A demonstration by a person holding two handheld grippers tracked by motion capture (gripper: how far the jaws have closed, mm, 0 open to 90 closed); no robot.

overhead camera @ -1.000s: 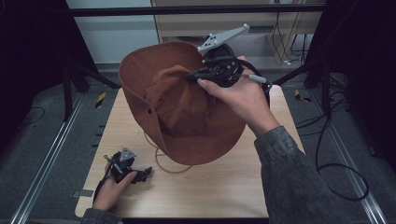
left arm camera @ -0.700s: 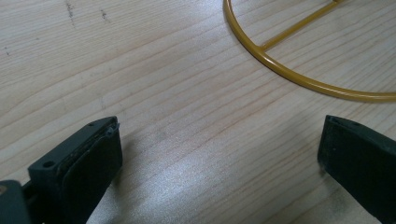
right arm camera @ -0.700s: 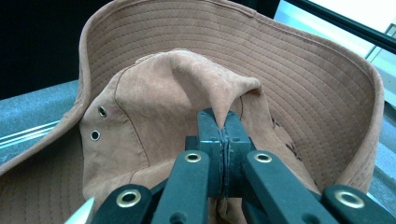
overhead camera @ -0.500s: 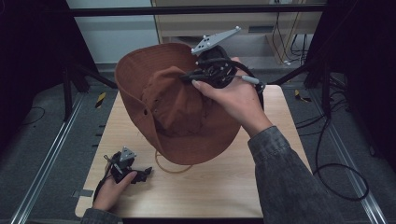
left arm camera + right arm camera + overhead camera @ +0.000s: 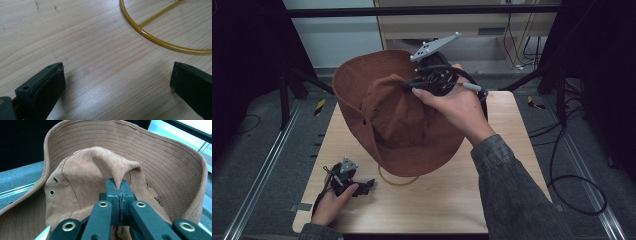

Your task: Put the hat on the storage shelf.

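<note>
Yellow wire ring (image 5: 396, 180) on desk (image 5: 447, 200): mostly covered by hat brim in high view, cut off at frame edge in left gripper view. Brown hat (image 5: 397, 115) held up above desk, tilted, crown facing the person. Right hand-held gripper (image 5: 120, 191) clamped tight on a pinched fold of the crown. Left hand-held gripper (image 5: 117, 82) rests low on desk near front left corner, jaws wide apart, nothing between; ring just ahead.
</note>
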